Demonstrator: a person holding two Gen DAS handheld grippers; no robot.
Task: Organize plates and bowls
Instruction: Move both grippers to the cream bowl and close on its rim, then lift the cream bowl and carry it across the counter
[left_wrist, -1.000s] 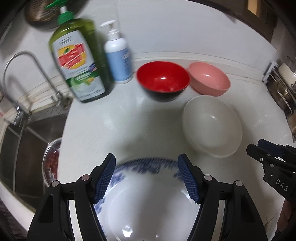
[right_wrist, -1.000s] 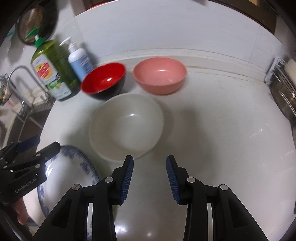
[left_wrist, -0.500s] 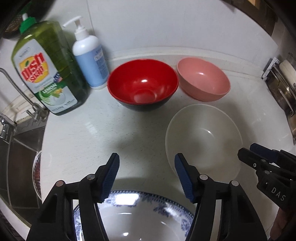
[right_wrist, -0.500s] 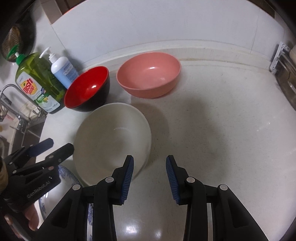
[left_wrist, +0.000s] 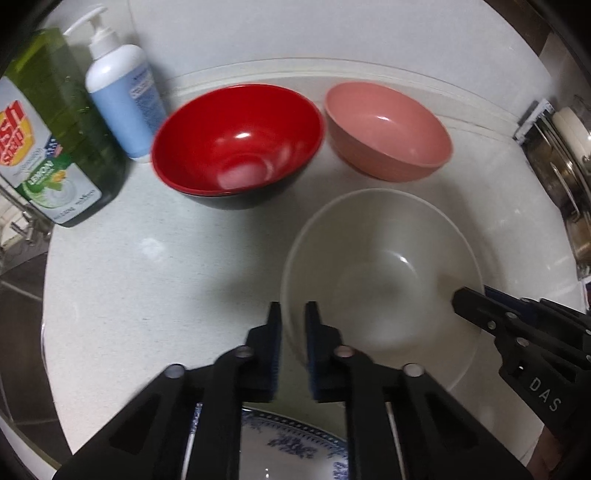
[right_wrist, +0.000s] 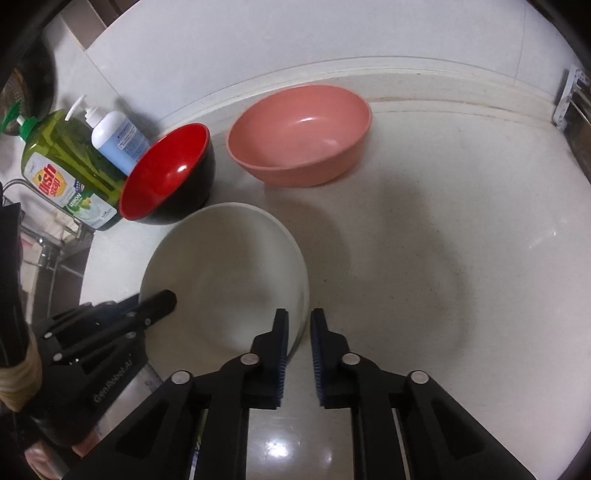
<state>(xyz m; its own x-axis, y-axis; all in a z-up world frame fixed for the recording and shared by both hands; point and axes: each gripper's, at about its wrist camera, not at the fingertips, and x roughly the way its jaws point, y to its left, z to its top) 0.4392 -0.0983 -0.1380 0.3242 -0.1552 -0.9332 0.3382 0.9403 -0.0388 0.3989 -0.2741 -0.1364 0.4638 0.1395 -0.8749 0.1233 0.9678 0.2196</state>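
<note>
The white bowl (left_wrist: 380, 273) sits on the table (left_wrist: 147, 266) between the two grippers, and the coming lift turns on its rim. The left gripper (left_wrist: 293, 314) has its fingers pinched nearly together astride the rim at the bowl's 8 o'clock, one finger outside the wall and one inside. The right gripper (right_wrist: 299, 321) does the same at the opposite side, its fingers narrowed over the rim at about 4 o'clock in its own view. Neither arm is nearer; both look seated on the bowl, though actual contact of pad on wall I cannot confirm. A round bowl has no long axis, so the two grips on opposite sides matter most.

The left wrist view shows the blue-patterned plate (left_wrist: 295, 443) at 6 o'clock under the fingers, the likely destination; the right wrist view barely shows it. The red bowl (left_wrist: 236, 140) and pink bowl (left_wrist: 388, 129) stand at 12 o'clock, apart from the white one
</note>
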